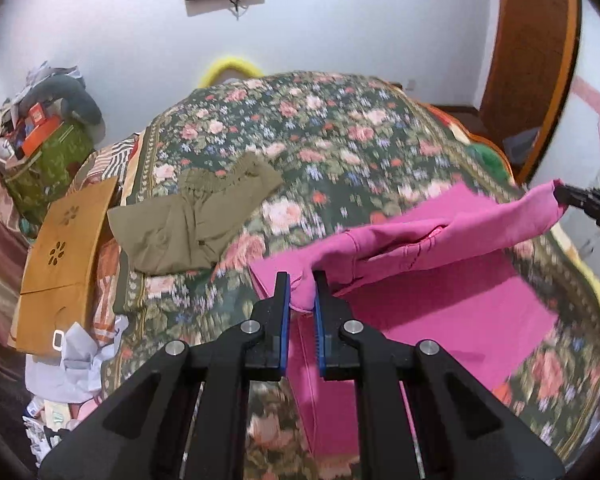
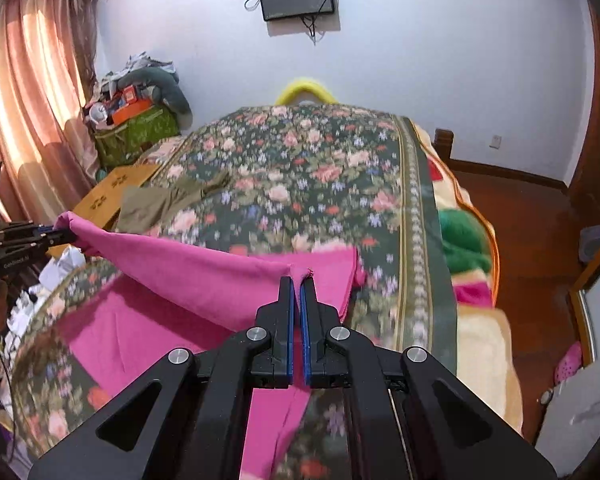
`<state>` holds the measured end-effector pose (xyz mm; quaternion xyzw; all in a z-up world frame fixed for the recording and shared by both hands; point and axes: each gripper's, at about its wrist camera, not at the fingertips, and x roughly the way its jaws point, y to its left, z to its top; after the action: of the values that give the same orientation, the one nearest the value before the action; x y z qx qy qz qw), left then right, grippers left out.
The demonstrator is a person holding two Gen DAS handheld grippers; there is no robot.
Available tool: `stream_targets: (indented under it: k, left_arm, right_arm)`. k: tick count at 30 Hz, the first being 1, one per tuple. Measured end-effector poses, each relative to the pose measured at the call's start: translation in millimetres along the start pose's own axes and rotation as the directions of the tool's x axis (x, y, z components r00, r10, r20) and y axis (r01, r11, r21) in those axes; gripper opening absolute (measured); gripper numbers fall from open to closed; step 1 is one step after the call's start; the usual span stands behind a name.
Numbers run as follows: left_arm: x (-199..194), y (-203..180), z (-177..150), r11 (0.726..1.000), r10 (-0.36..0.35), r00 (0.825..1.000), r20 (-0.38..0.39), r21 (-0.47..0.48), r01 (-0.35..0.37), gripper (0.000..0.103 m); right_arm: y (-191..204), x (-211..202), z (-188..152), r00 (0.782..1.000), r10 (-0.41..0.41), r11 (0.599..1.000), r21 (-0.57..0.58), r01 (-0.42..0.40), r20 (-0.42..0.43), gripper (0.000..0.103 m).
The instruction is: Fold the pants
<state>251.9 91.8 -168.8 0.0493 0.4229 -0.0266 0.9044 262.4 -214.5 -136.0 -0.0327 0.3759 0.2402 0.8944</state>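
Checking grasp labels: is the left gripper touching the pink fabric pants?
Touching. In the left wrist view, the left gripper has its fingers clamped on a bunched corner of the pink fabric pants; the right wrist view shows the same pinch.

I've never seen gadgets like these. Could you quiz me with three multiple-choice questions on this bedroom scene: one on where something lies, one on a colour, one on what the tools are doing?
1. Where does the crumpled olive-green cloth garment lie?
A. on the floral bedspread
B. on the floor
C. on the wall

2. What colour are the cloth pants that are held up?
A. blue
B. bright pink
C. white

3. How do the left tool and right tool stand?
A. both wide open
B. one open
C. both shut on pink cloth

Answers: 1 A, it rests on the flowered cover. 2 B, the stretched fabric is pink. 3 C, cloth sits pinched in each.
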Motion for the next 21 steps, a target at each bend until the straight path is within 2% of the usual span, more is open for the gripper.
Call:
stream_targets:
  k: [4, 13, 21]
  left_arm:
    - [13, -9, -30, 1.0, 0.011, 0.997, -0.073, 0.03, -0.008, 0.011]
    - [7, -10, -66, 1.0, 0.0, 0.997, -0.076, 0.015, 0.001, 0.011]
    - [4, -7, -85, 1.0, -0.006, 0.995, -0.102, -0.016, 0.004, 0.012]
  right_arm:
    - [-3, 3, -24, 0.999, 0.014, 1.0, 0.02, -0.013, -0.037, 0.002]
    - [4, 1, -71, 0.996, 0.023, 0.999, 0.036, -0.02, -0.092, 0.003]
    - [4, -6, -95, 0.989, 0.014, 0.998, 0.056, -0.006, -0.147, 0.005]
